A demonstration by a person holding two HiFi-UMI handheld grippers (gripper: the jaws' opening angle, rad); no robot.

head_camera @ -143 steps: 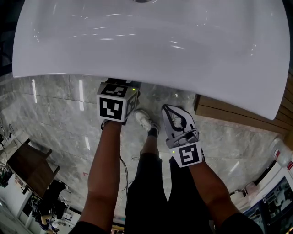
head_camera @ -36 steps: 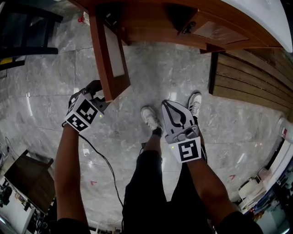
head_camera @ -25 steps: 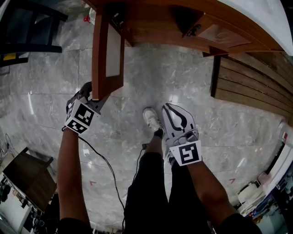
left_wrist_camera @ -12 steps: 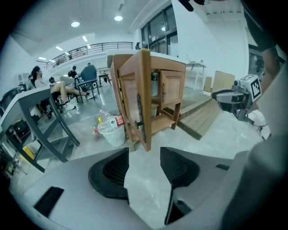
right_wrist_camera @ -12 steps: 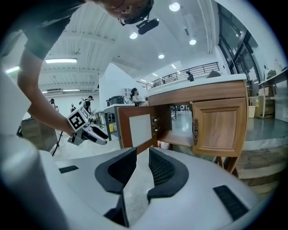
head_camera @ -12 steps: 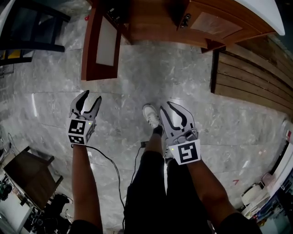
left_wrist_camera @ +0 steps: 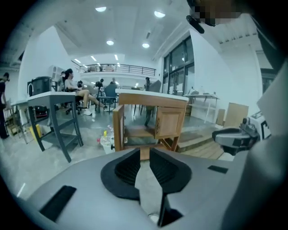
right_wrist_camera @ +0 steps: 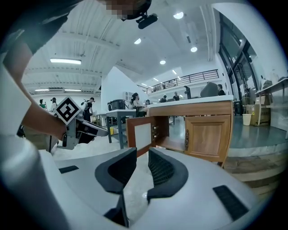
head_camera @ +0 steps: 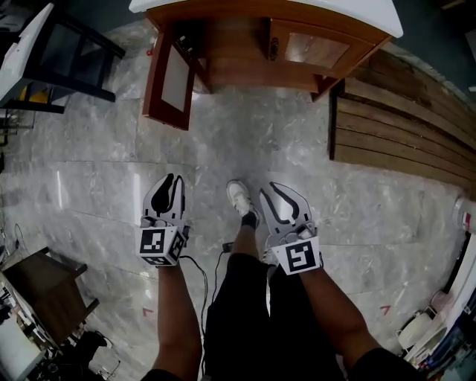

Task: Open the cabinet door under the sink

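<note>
The wooden cabinet under the white sink stands at the top of the head view. Its left door hangs swung open, also seen in the left gripper view and right gripper view. The right door is closed. My left gripper is well back from the cabinet over the floor; its jaws have just been closing to a narrow gap with nothing between them. My right gripper hovers beside it, slightly parted and empty.
A stepped wooden plank platform lies right of the cabinet. A black-framed table stands at the left, with bottles on the floor by the cabinet. The person's shoe and a cable are between the grippers.
My left gripper let go of the door's edge, drew back toward the person and its jaws narrowed. The right gripper shifted back too. The cabinet now sits farther off, its door open.
</note>
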